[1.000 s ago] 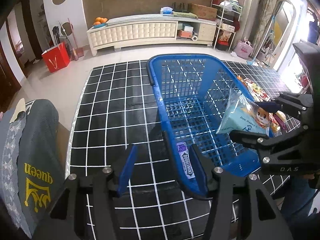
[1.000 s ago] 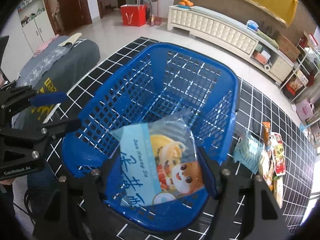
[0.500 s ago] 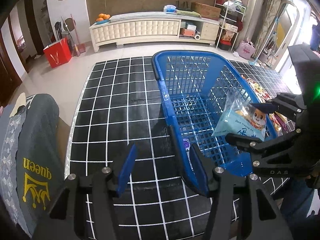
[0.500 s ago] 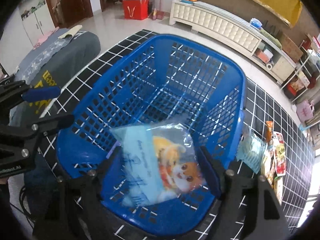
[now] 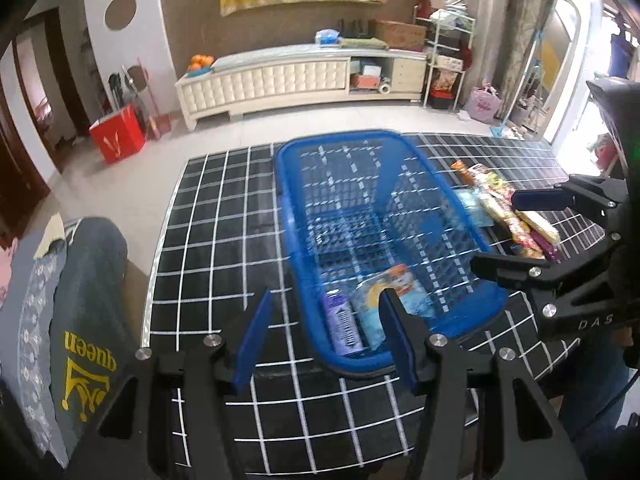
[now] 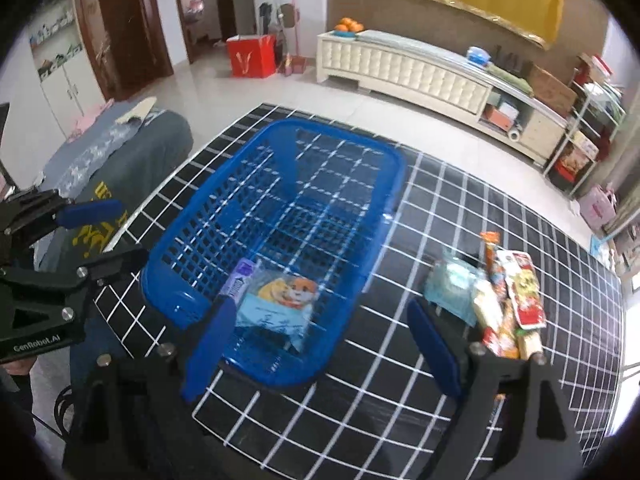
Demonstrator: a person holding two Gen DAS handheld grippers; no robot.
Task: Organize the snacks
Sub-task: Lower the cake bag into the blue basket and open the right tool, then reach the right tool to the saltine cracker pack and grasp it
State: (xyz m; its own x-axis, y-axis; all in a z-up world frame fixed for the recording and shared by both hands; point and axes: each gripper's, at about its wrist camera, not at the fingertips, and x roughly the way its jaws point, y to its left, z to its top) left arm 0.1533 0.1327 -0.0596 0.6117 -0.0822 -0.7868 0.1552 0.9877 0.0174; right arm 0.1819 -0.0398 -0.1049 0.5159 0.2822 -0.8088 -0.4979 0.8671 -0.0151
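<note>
A blue plastic basket (image 5: 286, 208) (image 6: 224, 184) stands on the black grid-lined table. At its near end lies a light-blue snack bag with a hamster picture (image 6: 280, 300) (image 5: 396, 284), next to a purple packet (image 6: 238, 280) (image 5: 344, 324). My right gripper (image 6: 320, 308) (image 5: 496, 232) hovers above the basket's near right corner. Its jaws are opening and nothing is between them. My left gripper (image 5: 325, 300) (image 6: 124, 232) is open and empty, above the basket's near left corner. More snack packets (image 6: 508, 300) (image 5: 504, 208) are piled right of the basket.
A teal packet (image 6: 452, 284) lies between the basket and the pile. A grey garment with yellow "queen" lettering (image 5: 80, 320) is draped at the table's left edge. A white sideboard (image 5: 280, 80) and a red bag (image 5: 116, 140) are across the floor.
The right gripper opened and let go of the light-blue bag, which now lies in the basket. Both grippers pulled back and up; the left one no longer straddles the basket's rim.
</note>
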